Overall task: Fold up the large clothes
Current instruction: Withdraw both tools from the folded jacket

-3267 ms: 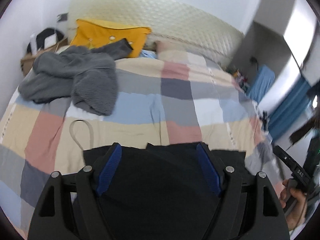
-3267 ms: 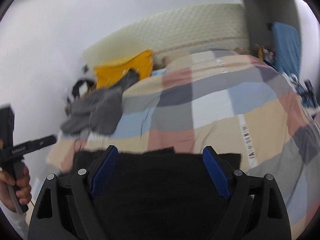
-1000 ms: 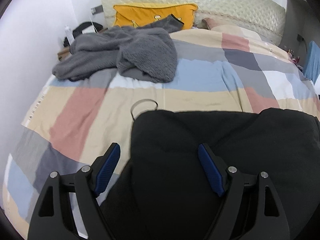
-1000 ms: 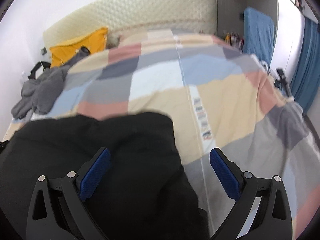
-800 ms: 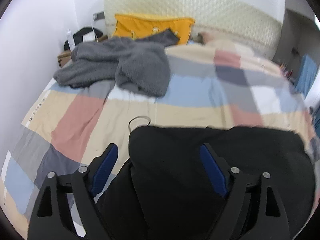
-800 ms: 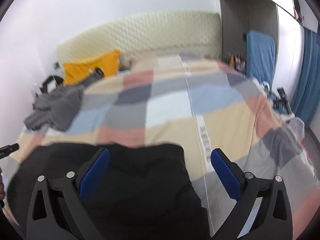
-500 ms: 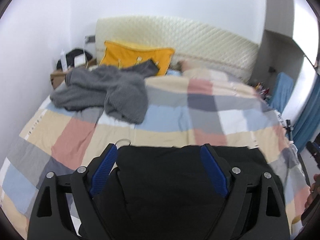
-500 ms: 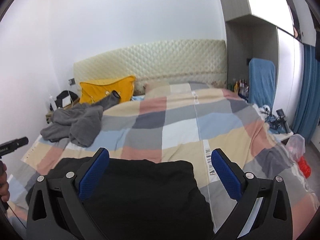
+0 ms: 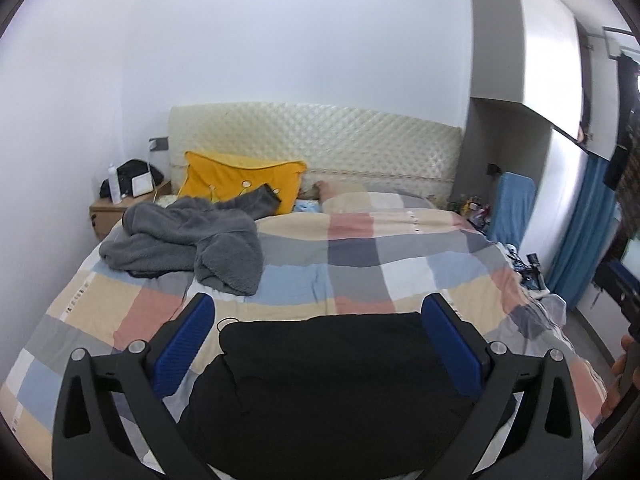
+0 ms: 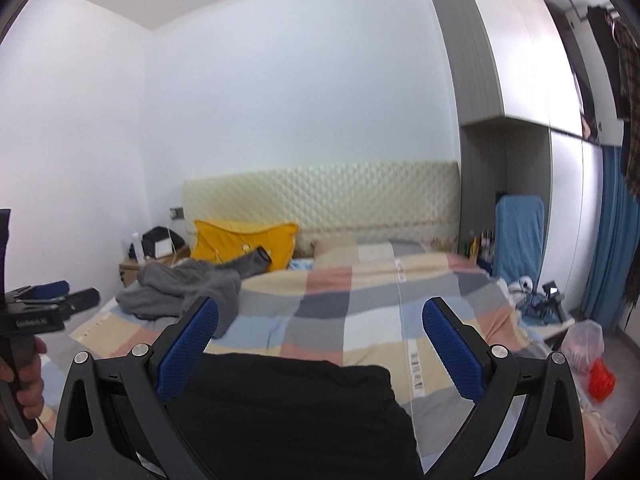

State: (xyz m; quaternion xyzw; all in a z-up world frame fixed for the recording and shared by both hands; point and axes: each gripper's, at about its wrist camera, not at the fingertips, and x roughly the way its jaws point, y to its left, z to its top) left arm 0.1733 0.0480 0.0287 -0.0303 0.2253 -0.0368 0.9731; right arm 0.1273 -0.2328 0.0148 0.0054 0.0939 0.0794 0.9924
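Black garment (image 9: pixel 332 384) lies folded at the near edge of the bed (image 9: pixel 360 248), both the left gripper (image 9: pixel 320 344) still spreading and the right gripper (image 10: pixel 320 348) released above it, so the thick bundle may spring open, or the grey fleece (image 9: pixel 188 244) near the far left corner may get forgotten.

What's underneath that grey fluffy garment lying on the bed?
The grey fleece garment lies on the checked bedspread, its sleeve reaching up onto the yellow pillow. Whatever else is beneath its bunched folds is covered and cannot be seen.
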